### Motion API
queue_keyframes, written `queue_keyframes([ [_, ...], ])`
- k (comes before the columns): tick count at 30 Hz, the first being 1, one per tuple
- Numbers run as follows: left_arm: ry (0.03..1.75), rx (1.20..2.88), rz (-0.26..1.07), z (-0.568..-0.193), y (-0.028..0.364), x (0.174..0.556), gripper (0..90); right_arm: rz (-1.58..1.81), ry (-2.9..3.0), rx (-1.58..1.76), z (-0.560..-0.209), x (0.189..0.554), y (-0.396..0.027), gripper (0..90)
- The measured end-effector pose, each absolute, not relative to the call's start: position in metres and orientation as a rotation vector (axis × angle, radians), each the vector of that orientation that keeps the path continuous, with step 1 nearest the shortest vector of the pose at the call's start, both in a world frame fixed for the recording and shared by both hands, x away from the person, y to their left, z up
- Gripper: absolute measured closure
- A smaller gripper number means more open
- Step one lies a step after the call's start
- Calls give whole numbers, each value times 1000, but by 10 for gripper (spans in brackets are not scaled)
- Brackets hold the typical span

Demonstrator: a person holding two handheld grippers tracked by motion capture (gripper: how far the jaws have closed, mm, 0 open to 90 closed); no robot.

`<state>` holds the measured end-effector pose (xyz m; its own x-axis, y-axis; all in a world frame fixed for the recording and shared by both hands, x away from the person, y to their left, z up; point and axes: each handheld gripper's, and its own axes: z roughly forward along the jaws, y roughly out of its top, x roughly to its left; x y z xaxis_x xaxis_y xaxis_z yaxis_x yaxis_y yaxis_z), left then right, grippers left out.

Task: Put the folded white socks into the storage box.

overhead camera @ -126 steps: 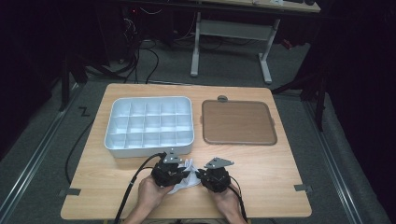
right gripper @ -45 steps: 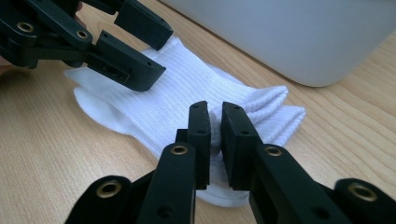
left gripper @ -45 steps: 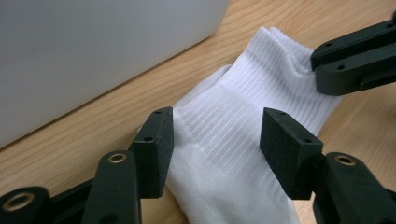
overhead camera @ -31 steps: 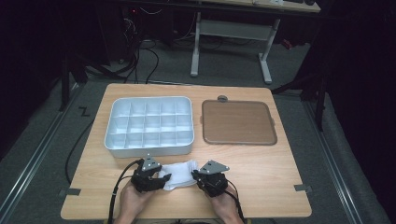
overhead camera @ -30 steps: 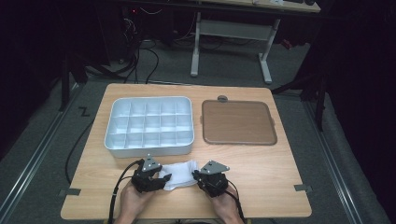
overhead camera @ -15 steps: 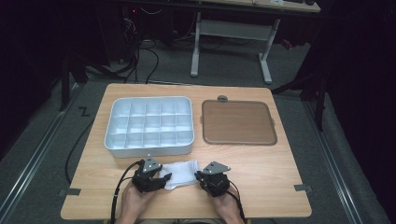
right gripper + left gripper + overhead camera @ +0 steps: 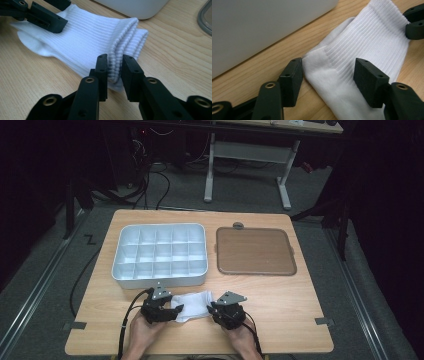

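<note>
A white ribbed sock lies flat on the wooden table between my two grippers. My left gripper straddles its foot end. Its jaws stand wide, have just been opening, and do not pinch the fabric. My right gripper has the folded cuff between its pads. Those jaws have just been opening a little, but the cuff still fills the narrow gap and touches both pads. The left gripper's jaw rests over the sock's far end in the right gripper view.
A white compartment tray stands just beyond the sock, its wall close to both grippers. A brown flat lid lies to its right. Bare table extends to the right of my right hand.
Since four seconds ago my hands have drawn apart, and the bunched sock now lies spread out between them. Over the last second both hands have stayed nearly still.
</note>
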<state>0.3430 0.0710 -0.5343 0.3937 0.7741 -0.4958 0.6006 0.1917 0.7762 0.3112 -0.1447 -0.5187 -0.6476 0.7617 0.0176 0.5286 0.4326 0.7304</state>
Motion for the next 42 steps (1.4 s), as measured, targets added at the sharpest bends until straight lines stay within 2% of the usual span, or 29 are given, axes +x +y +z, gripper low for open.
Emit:
queue_keyframes([
  [4,1294,1454,178,-521,76,346,399,1062,2365,1113,-514,311,-145,692],
  [7,1311,1415,171,-512,79,348,395,1085,2351,1105,-507,309,-144,686],
  [16,1417,1404,135,-514,84,364,392,1152,2395,1006,-492,310,-122,794],
  [28,1490,1402,109,-526,80,370,399,1136,2460,1016,-512,318,-101,818],
  [42,1457,1425,104,-527,77,367,594,1095,2475,1006,-525,317,-98,821],
])
